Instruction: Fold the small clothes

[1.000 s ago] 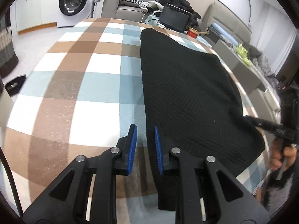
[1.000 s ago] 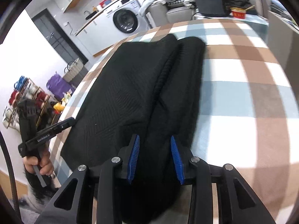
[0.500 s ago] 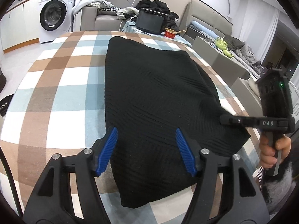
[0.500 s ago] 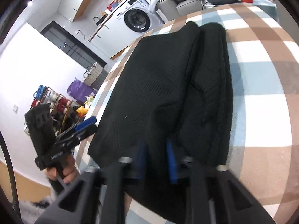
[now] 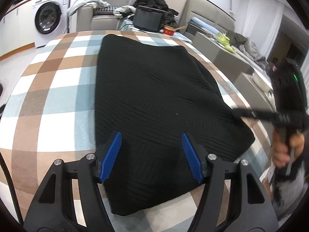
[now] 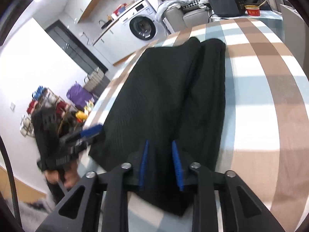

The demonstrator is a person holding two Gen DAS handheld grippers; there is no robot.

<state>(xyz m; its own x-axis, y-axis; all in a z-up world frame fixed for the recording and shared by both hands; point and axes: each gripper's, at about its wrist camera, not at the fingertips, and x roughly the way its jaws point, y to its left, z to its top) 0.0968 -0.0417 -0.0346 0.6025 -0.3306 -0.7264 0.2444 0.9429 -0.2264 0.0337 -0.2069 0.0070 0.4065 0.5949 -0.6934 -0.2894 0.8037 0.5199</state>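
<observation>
Since a second ago, left claw has spread wide; ribbed blue pads now straddle the black knit garment. Right claw, pads narrowly apart over the garment's near hem; whether it pinches cloth, cannot tell. Garment lies flat ahead on the checked tablecloth. Beyond, a white washing machine.

A lived-in home, living room open to a laundry corner: a washing machine under a counter at far left, a grey sofa heaped with clothes behind the table with its checked cloth, a cluttered shelf rack.
</observation>
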